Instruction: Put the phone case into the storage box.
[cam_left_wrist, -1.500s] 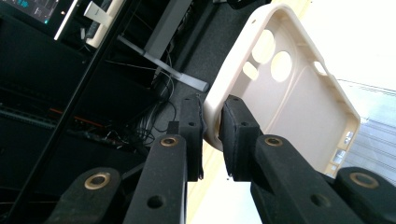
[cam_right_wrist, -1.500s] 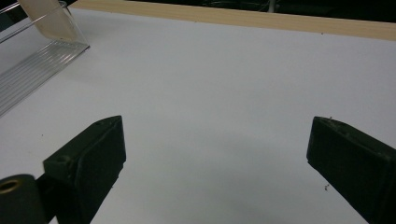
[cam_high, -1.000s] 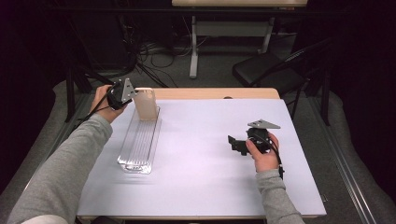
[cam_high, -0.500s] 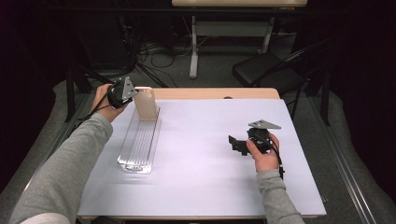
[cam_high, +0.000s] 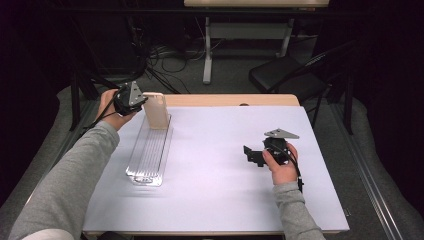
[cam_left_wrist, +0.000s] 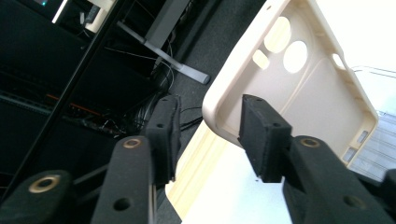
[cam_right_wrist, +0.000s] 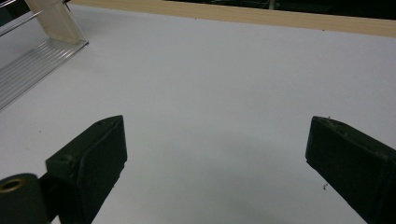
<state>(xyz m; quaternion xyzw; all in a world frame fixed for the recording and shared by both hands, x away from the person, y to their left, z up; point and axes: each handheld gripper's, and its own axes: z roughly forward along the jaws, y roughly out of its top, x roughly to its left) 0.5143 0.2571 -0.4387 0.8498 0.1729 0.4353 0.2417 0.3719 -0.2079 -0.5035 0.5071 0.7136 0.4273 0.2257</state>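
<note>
- High view: the left tongs (cam_high: 141, 101) are hovering at the far left corner of the desk (cam_high: 215, 200), right beside a cream phone case (cam_high: 156, 111) that is standing upright at the far end of a clear ribbed rack (cam_high: 149, 155); the right tongs (cam_high: 250, 152) are resting low over the white desk on the right side, well apart from the case; grey sleeves are coming in from below.
- Left gripper view: the left tongs (cam_left_wrist: 210, 135) have just been opening; one pad (cam_left_wrist: 259, 135) is sitting inside the case (cam_left_wrist: 322, 102), the other (cam_left_wrist: 166, 133) is standing clear of its outer rim, so the edge is lying between them unpinched.
- Right gripper view: the right tongs (cam_right_wrist: 215, 163) are gaping wide with nothing between them; the rack (cam_right_wrist: 32, 65) and the case (cam_right_wrist: 53, 18) are showing far off at the upper left.
</note>
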